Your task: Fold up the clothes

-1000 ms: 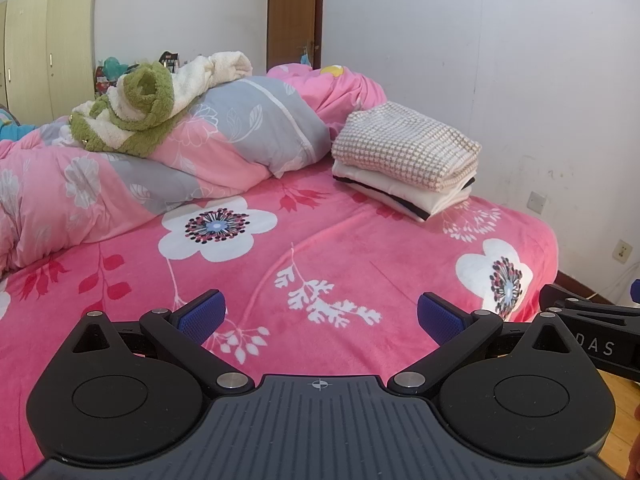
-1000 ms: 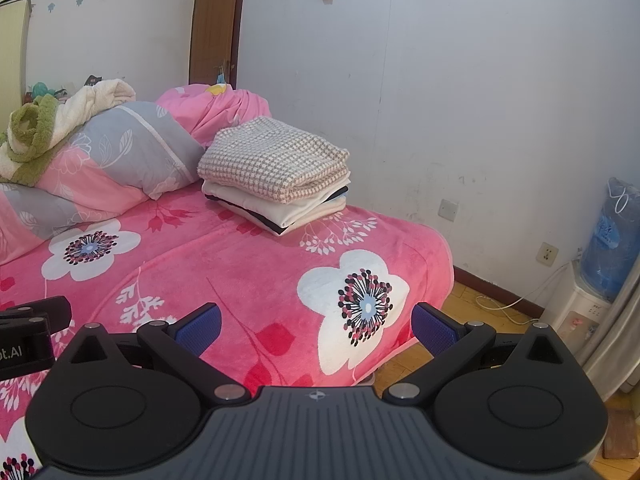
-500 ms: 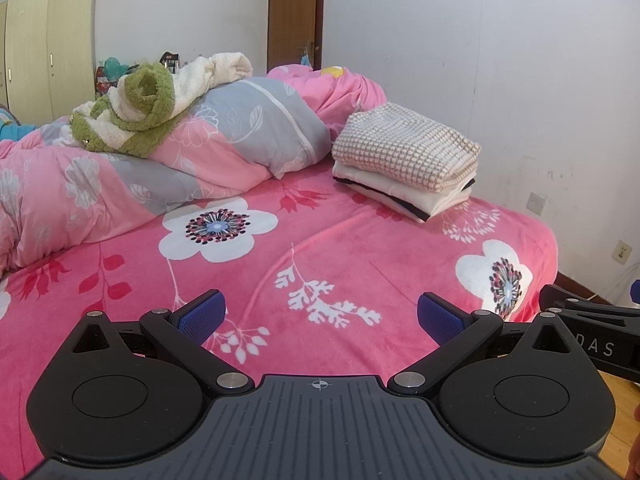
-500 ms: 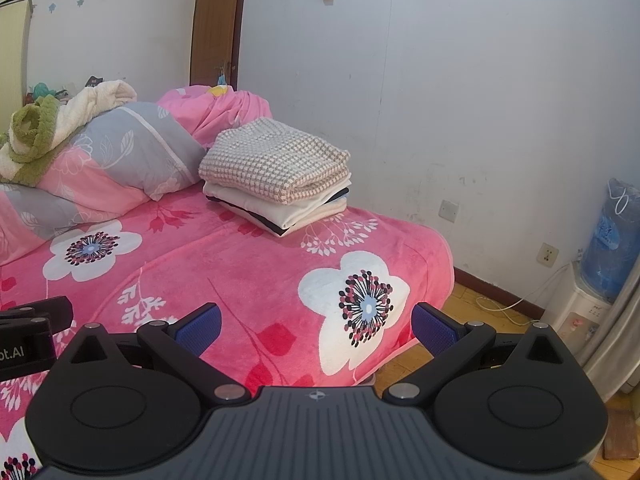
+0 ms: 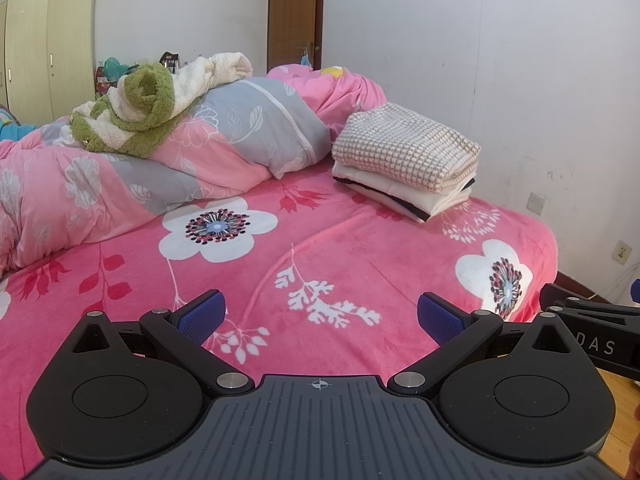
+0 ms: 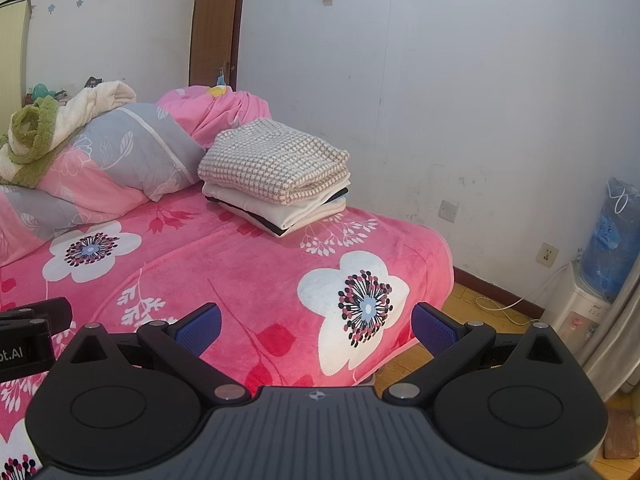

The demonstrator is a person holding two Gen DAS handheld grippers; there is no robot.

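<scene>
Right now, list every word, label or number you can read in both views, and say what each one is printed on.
"DAS": white letters on the black body of the right gripper, seen at the edge of the left view; the start is cut off.
"ot.AI": white letters on the black body of the left gripper, seen at the edge of the right view; the start is cut off.
Print on the blue water bottle: too blurred to read.
</scene>
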